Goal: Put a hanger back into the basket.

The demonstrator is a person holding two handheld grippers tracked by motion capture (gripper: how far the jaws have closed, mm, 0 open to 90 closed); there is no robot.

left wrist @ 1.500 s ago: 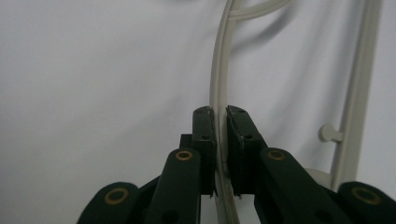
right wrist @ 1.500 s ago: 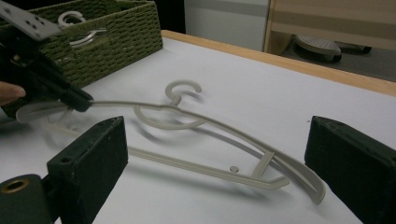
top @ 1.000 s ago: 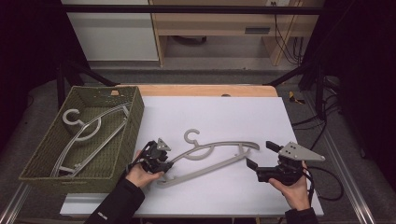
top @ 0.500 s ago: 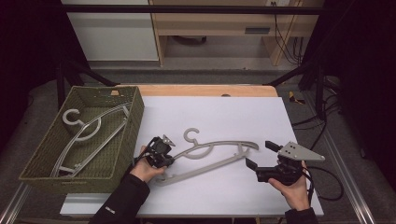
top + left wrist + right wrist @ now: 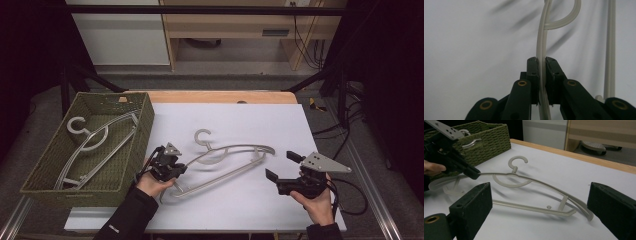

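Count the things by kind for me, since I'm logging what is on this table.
Grey hangers: 2, one on the white mat, one in the basket
Green woven basket: 1
Hand-held grippers: 2, left and right
Total: 5

Black grippers with brass-ringed pivots, grey plates, black sleeves.

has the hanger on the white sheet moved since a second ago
Yes. The left hand-held gripper has shut on the hanger and raised that end off the table; the far end stays put.
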